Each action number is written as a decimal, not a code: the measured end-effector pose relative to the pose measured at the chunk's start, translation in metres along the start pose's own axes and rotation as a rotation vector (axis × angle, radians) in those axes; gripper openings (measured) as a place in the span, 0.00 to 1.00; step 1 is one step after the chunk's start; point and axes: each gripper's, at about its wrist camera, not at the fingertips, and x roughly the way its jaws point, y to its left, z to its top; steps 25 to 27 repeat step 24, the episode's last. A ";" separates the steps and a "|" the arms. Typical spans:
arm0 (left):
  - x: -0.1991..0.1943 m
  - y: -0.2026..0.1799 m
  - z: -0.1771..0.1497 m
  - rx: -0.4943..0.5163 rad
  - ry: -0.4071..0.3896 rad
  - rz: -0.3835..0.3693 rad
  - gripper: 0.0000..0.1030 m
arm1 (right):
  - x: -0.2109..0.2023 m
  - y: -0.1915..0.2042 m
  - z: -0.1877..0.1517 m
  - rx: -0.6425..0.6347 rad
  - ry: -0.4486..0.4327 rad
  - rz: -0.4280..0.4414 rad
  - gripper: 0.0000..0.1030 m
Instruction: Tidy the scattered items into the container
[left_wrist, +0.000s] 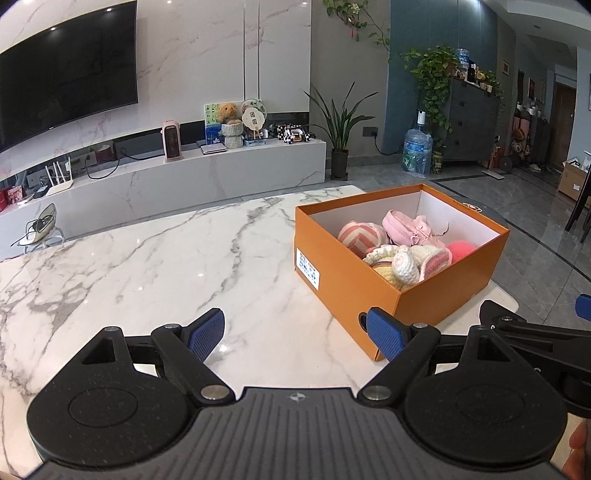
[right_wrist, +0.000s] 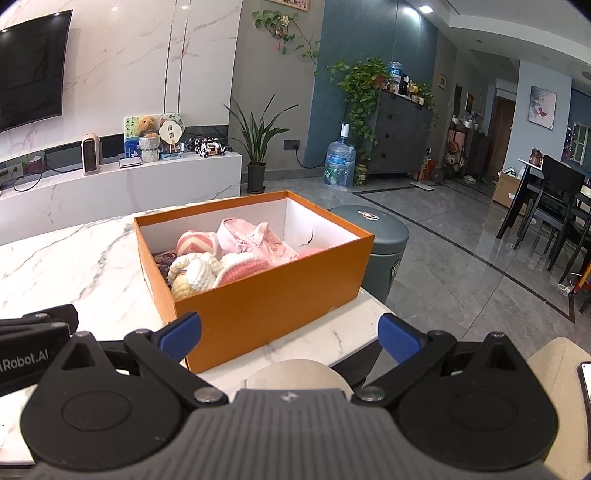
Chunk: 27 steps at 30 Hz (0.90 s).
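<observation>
**Asker:** Where did things stand at that point?

**Me:** I held my left gripper (left_wrist: 295, 334) low in the frame over the marble table (left_wrist: 147, 266), its blue pads spread wide with nothing between them. My right gripper (right_wrist: 290, 338) sat the same way at the bottom of its own view, spread apart and empty.

**Asker:** And the items you were tidying?

**Me:** They lay in the orange box (left_wrist: 369, 295), right of centre in the left view and mid-frame in the right view. I could see a pink striped ball (left_wrist: 356, 236), a pink baby shoe (right_wrist: 255, 236) and some crocheted toys (right_wrist: 199, 275) piled together inside. The box stood near the table's far right corner, just ahead of both tools.

**Asker:** Was anything left out on the table?

**Me:** None that I could see. The marble to the left of the box showed bare in both views. A pale round thing (right_wrist: 299, 373) sat just under my right gripper at the table's near edge; I could not tell what it was.

**Asker:** So which step was that?

**Me:** I judged the gathering to be done or nearly so. The next move called for checking that pale object and the near edge, then drawing both tools back without nudging the box.
</observation>
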 end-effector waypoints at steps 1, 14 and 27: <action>0.000 -0.001 0.000 0.002 -0.001 0.000 0.97 | -0.001 0.000 0.000 0.001 -0.002 -0.002 0.99; -0.003 -0.008 0.002 0.023 -0.006 0.004 0.97 | -0.005 -0.006 -0.001 0.029 -0.010 -0.021 0.99; -0.003 -0.006 0.001 0.025 -0.002 0.008 0.97 | -0.008 -0.006 -0.003 0.052 0.004 -0.017 0.99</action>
